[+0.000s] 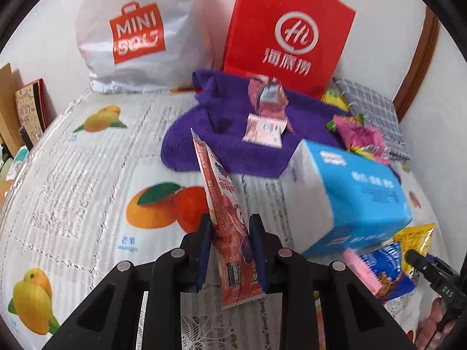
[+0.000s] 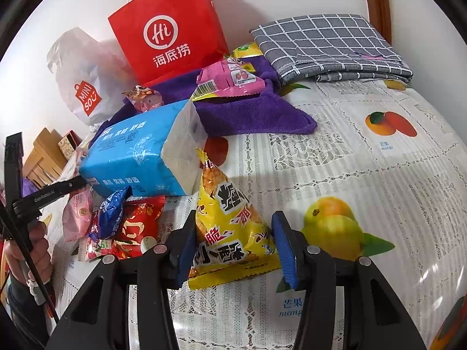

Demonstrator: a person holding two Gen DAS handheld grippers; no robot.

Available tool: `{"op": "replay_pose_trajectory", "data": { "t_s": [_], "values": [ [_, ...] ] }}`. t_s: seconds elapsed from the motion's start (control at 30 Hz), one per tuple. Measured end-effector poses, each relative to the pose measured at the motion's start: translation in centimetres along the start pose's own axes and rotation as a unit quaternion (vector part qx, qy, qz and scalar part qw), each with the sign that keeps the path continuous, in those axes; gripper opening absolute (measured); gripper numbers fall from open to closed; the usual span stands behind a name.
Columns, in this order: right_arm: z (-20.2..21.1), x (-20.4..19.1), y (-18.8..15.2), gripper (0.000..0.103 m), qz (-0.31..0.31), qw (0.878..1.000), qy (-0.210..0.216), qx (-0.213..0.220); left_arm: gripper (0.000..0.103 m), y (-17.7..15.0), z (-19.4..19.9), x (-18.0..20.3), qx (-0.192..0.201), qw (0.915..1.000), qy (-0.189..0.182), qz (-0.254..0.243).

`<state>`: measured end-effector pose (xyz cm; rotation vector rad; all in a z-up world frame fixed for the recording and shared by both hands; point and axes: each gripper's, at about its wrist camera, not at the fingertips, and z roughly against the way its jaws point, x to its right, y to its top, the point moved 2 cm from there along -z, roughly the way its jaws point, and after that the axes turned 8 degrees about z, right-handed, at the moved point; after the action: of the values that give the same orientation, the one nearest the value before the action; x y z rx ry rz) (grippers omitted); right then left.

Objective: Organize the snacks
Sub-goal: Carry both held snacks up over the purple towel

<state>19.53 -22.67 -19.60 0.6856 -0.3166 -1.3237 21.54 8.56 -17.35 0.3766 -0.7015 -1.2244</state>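
Left tool (image 1: 230,250) pinching long red snack packet (image 1: 224,218), packet upright, lifted off desk (image 1: 87,175). Right tool (image 2: 233,245) spread around yellow snack bag (image 2: 230,233); left pad touching bag, right pad just apart. Bag lies on desk, near side of blue tissue pack (image 2: 140,151). Purple cloth (image 2: 248,113) far behind, red paper bag (image 2: 169,29) beyond it.

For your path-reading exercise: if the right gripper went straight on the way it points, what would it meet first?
The right gripper straddles a yellow triangular snack packet, so it would meet that first. Beyond it lies the blue plastic-wrapped tissue pack, though depth is hard to judge.
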Motion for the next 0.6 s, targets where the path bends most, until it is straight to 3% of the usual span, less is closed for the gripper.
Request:
{"op": "replay_pose_trajectory", "data": {
  "t_s": [0.3, 0.43, 0.6],
  "values": [
    [1.0, 0.5, -0.1, 0.044, -0.012, 1.0, 0.006, 0.022, 0.024, 0.3, 1.4, 0.9, 0.017, 0.9991, -0.039, -0.001],
    [1.7, 0.2, -0.3, 0.042, 0.004, 1.0, -0.023, 0.017, 0.024, 0.4, 2.2, 1.0, 0.028, 0.9979, -0.058, 0.002],
    [4.1, 0.1, 0.4, 0.042, -0.011, 0.999, 0.0, 0.032, 0.024, 0.5, 2.9, 1.0, 0.032, 0.9962, -0.081, 0.007]
  ]
}}
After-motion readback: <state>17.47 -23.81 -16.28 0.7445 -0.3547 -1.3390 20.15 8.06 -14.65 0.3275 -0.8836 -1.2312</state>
